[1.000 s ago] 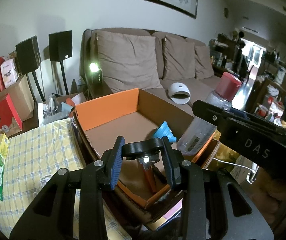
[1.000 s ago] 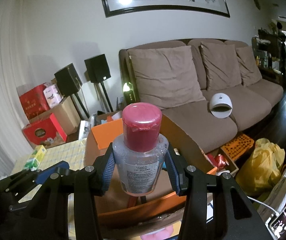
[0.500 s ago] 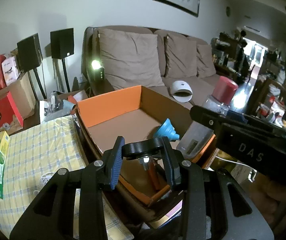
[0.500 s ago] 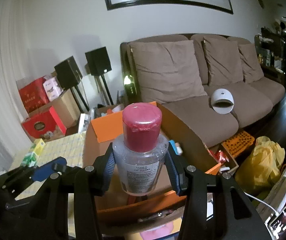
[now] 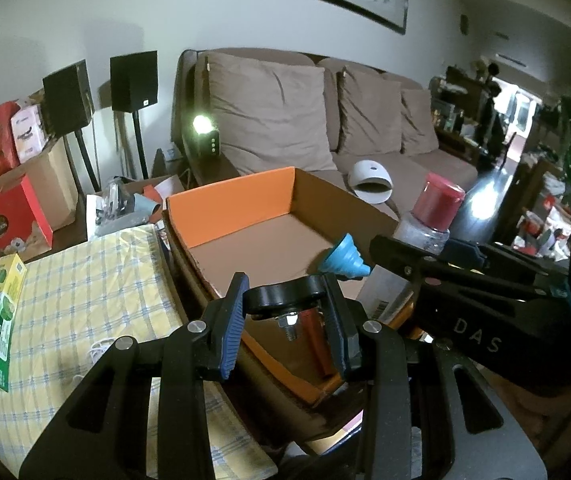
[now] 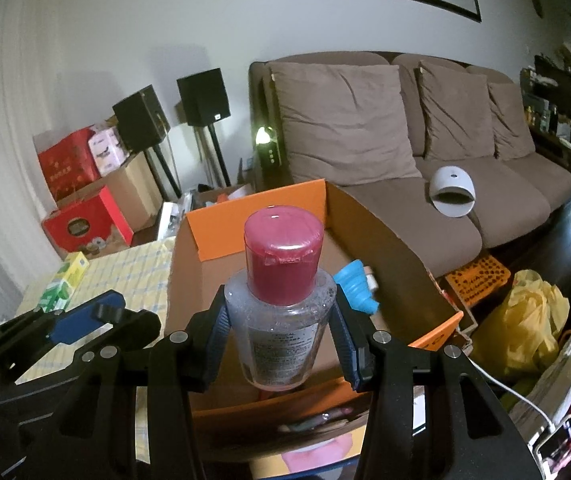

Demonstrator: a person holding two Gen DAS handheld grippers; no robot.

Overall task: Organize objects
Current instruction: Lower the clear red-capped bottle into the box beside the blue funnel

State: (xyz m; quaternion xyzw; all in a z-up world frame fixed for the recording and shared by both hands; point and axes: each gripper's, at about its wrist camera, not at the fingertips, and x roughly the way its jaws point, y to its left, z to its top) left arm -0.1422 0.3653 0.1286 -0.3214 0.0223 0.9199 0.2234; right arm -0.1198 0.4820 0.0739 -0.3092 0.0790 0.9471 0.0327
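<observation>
Sinking a little closer over the orange box (image 6: pixel 253 220), the right gripper (image 6: pixel 281 344) stays clamped on the red-capped bottle (image 6: pixel 281 280), while the left gripper (image 5: pixel 285 320) keeps pinching a black clamp-like tool (image 5: pixel 285 298) over the box's near end, so both drop-offs look imminent.

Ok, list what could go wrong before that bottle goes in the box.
1. The blue funnel lies in the box just beyond the bottle; setting down could knock it.
2. The left gripper, holding a black mount over the box, crowds the right gripper; they may collide.
</observation>
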